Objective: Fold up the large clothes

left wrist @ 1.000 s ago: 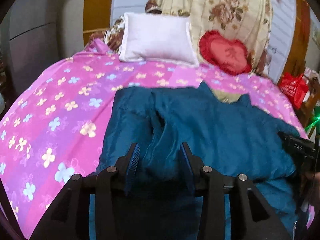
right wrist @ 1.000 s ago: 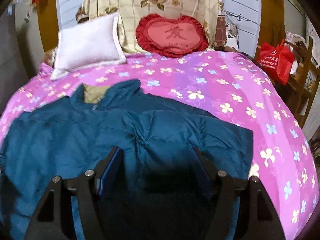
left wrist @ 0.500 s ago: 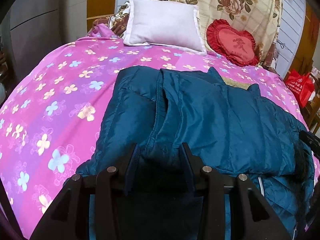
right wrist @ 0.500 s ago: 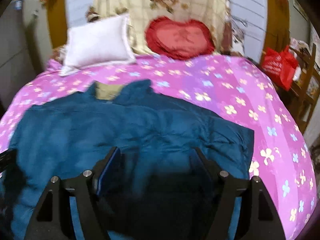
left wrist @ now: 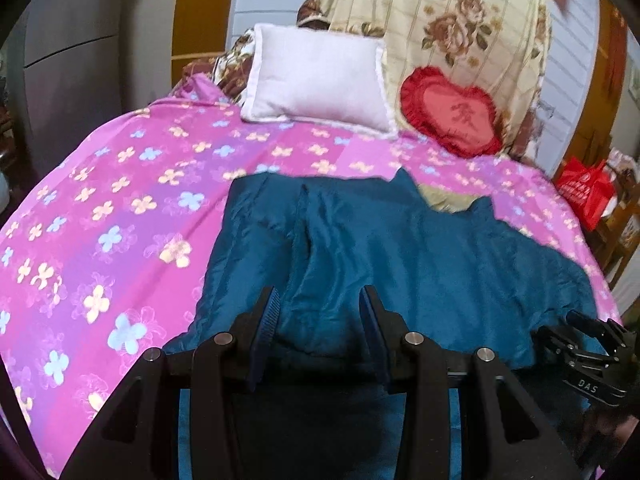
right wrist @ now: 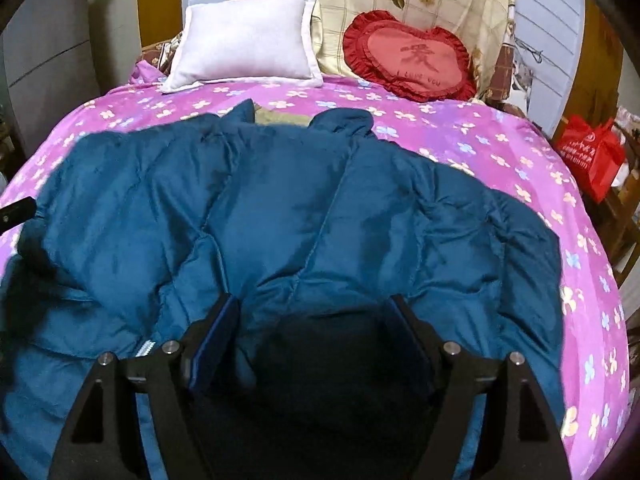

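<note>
So my left gripper (left wrist: 318, 320) is angled downward with its jaws part-way apart, and a bunched fold of the blue jacket (left wrist: 400, 256) sits right between the pads; looks pinched, both pads are against the fabric. My right gripper (right wrist: 314, 334) also tilts downward and its jaws are opening, standing wide with jacket fabric lying between them but the pads not pressing on it. From the left wrist view, the right one shows at the lower right edge.
</note>
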Demonstrator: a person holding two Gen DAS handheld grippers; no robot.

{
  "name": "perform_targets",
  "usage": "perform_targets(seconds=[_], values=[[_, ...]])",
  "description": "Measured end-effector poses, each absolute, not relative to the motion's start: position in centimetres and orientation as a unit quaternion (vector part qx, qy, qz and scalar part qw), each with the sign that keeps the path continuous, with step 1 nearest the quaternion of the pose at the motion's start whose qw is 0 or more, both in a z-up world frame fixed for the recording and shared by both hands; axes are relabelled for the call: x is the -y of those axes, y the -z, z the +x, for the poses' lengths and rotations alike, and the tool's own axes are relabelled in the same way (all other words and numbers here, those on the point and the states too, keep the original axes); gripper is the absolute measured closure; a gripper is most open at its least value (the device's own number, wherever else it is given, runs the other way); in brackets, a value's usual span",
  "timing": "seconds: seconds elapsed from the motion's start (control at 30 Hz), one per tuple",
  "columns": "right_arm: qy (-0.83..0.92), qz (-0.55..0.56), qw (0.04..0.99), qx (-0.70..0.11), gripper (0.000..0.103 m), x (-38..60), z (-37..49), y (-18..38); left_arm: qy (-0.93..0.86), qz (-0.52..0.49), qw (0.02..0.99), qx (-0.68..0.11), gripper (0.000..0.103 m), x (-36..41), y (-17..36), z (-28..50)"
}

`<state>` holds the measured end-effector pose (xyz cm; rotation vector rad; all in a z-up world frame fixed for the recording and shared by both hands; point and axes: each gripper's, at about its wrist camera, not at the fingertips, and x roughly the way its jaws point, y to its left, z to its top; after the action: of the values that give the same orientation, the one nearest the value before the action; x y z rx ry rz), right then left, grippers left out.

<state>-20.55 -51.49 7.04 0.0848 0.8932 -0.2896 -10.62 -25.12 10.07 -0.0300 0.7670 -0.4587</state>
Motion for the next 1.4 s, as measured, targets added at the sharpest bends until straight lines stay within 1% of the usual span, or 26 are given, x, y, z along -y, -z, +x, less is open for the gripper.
perform_targets(seconds=[0.1,0.2,0.3,0.5,0.67,0.8,1.03,1.13,1.27,1.4], values=[[0.154,0.022,0.904,-0.398,0.024,52.2,-22.8,-9.0,0.242,-0.024,0.903,-0.353,0.080,25.2,-10.8,-11.3],[0.179,0.016,0.905,-0.386,0.024,53.9,-24.6,-10.0,0.252,-0.011,0.905,-0.342,0.079,25.8,-10.9,-11.8],[0.213,0.028,0.898,-0.384,0.024,56.6,-25.9,-10.1,0.244,0.016,0.903,-0.353,0.078,26.7,-9.9,-11.6],[0.249,0.080,0.884,-0.389,0.024,61.6,-25.2,-8.3,0.211,0.053,0.886,-0.409,0.078,27.7,-6.3,-10.0],[0.251,0.090,0.868,-0.419,0.022,63.1,-23.5,-5.5,0.209,0.054,0.885,-0.412,0.078,27.6,-5.9,-9.9],[0.254,0.096,0.865,-0.421,0.022,63.0,-23.7,-6.0,0.209,0.056,0.886,-0.411,0.078,27.6,-5.8,-10.0],[0.230,0.055,0.887,-0.396,0.022,59.0,-26.5,-8.9,0.207,0.057,0.887,-0.409,0.078,27.6,-5.7,-10.1],[0.228,0.040,0.882,-0.410,0.022,58.3,-26.6,-8.3,0.206,0.061,0.888,-0.407,0.078,27.6,-5.7,-10.2],[0.235,0.051,0.866,-0.439,0.021,59.4,-25.8,-5.5,0.211,0.063,0.888,-0.405,0.078,27.6,-5.9,-10.6],[0.239,0.067,0.865,-0.436,0.021,59.6,-26.1,-5.8,0.212,0.062,0.889,-0.401,0.078,27.2,-6.5,-11.0]])
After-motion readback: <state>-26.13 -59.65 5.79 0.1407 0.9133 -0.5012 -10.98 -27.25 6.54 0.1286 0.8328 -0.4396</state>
